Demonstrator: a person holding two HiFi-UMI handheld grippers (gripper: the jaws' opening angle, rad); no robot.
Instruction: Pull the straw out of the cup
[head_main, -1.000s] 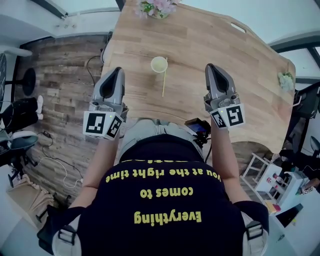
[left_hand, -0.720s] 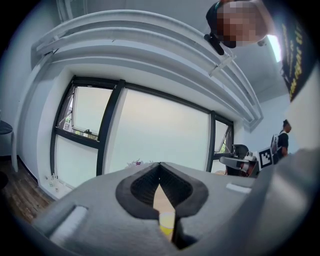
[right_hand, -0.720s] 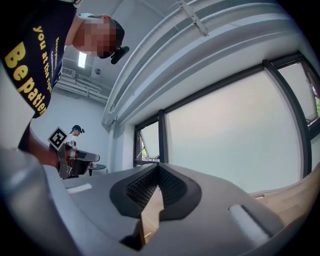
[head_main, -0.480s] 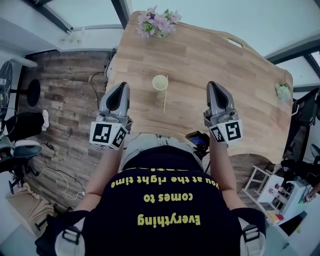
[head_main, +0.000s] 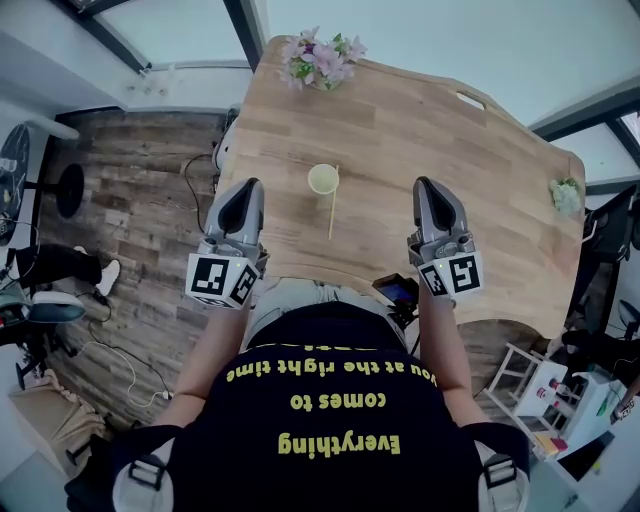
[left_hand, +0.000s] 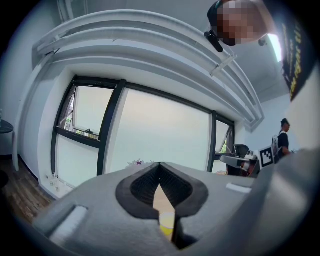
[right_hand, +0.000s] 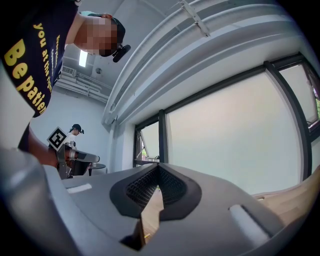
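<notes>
Two grippers appear in the head view. The left gripper (head_main: 248, 190) is at the lower left of the table (head_main: 400, 120) and the right gripper (head_main: 427, 190) at its lower right. Both have their jaws pressed together with nothing pinched.

I read one pale yellow cup (head_main: 322, 179) upright near frame centre, between the two grippers and apart from both. Its interior shows a pale surface. The straw (head_main: 331, 205) runs from the cup's right rim toward the lower frame. I cannot tell whether its upper end sits inside the cup or beside it. A flower bunch (head_main: 320, 55) sits at the table's upper edge.

Left gripper view: the jaw tips of the left gripper (left_hand: 160, 165) meet. The cup (left_hand: 167, 222) shows through the gap beneath them, beyond the jaws.

Right gripper view: the jaw tips of the right gripper (right_hand: 158, 167) meet. Table wood (right_hand: 152, 210) shows through the gap.
</notes>
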